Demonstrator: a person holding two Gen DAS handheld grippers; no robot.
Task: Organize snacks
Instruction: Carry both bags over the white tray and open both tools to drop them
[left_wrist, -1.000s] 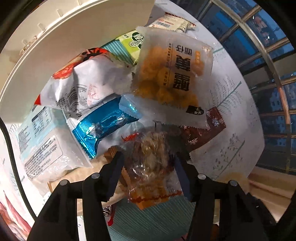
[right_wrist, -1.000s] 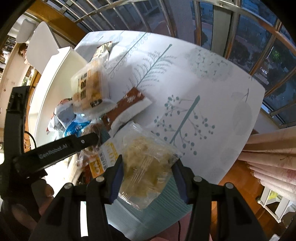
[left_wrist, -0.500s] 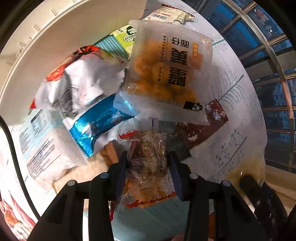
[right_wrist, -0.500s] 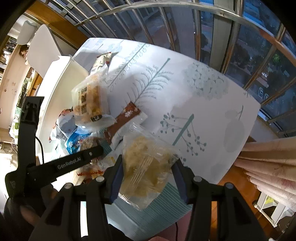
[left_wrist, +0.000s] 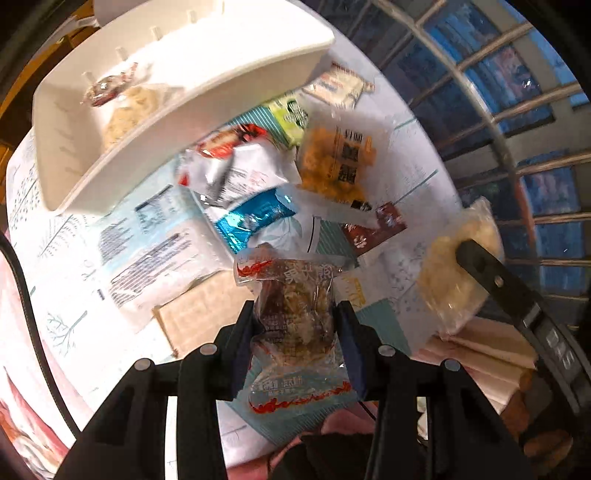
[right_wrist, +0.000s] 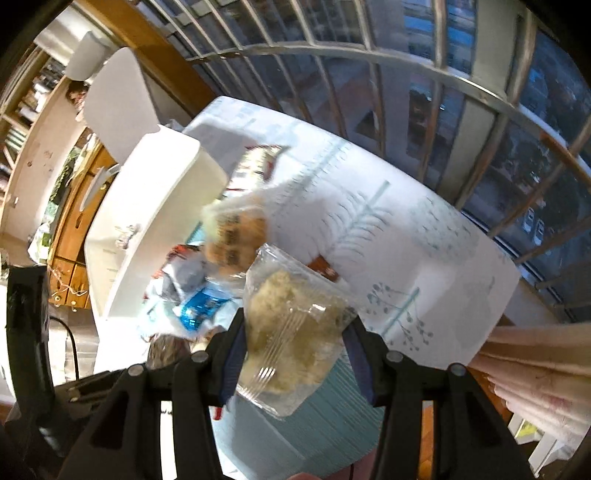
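Note:
My left gripper (left_wrist: 295, 325) is shut on a clear packet of brown snack with red print (left_wrist: 295, 306), held above the table. My right gripper (right_wrist: 295, 343) is shut on a clear bag of pale yellow snack (right_wrist: 291, 339), also lifted; that bag shows at the right of the left wrist view (left_wrist: 447, 273). A white bin (left_wrist: 110, 155) stands at the back left with two packets inside (left_wrist: 122, 99). It also shows in the right wrist view (right_wrist: 147, 221). A pile of snack packets (left_wrist: 255, 177) lies on the tablecloth beside the bin.
The pile holds an orange snack bag (left_wrist: 336, 162), a blue foil packet (left_wrist: 251, 218), a white-and-red bag (left_wrist: 236, 162), a brown packet (left_wrist: 373, 229) and a large white pack (left_wrist: 147, 251). The white tree-print tablecloth (right_wrist: 424, 240) ends near a barred window (right_wrist: 443, 92).
Both grippers have risen and pulled back from the pile with their packets. The left gripper closed on the brown snack packet and lifted it. The white bin's inside has come into view.

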